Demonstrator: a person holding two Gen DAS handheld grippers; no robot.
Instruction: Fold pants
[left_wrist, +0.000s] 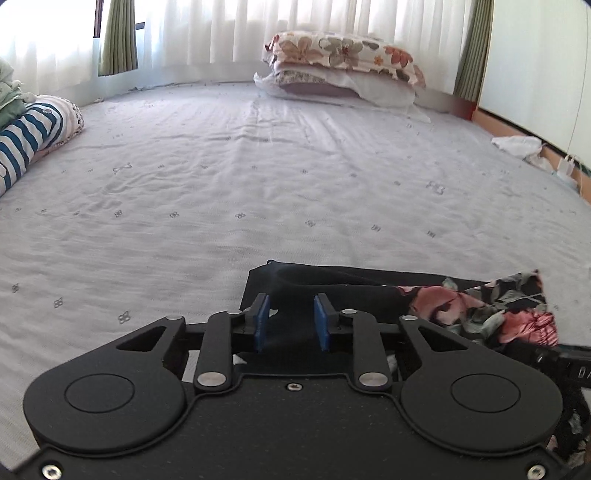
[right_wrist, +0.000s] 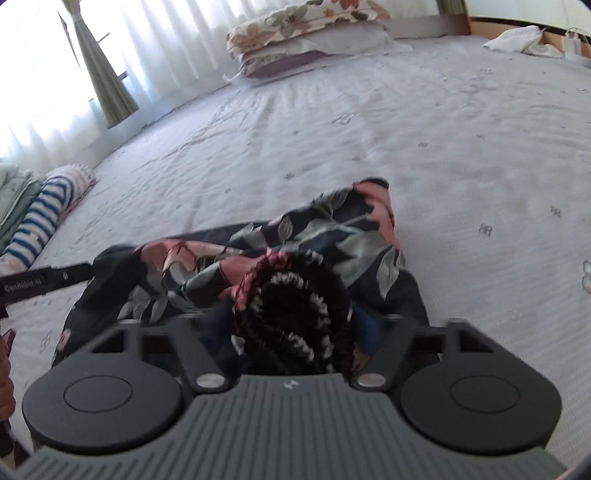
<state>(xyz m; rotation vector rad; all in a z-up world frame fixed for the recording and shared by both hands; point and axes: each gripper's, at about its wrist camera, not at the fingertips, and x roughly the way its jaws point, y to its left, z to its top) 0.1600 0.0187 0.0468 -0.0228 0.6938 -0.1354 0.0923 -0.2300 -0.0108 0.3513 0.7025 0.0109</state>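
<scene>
Bunched between my right gripper's (right_wrist: 291, 325) jaws: the gathered waistband of the pants (right_wrist: 332, 236), clamped. Dark floral fabric, crumpled, spreads ahead on the bedsheet (right_wrist: 461, 147). My left gripper (left_wrist: 291, 321) stands narrow over a black fold; pads not pressing.

The pants (right_wrist: 295, 236) lie bunched on the bed (left_wrist: 258, 192) at its near edge, just before both grippers. Two pillows (left_wrist: 343, 70) are stacked at the far end, below the curtains (left_wrist: 221, 33). Folded bedding (left_wrist: 33, 125) sits along the left side, and a crumpled cloth (left_wrist: 517, 144) lies at the far right edge.
</scene>
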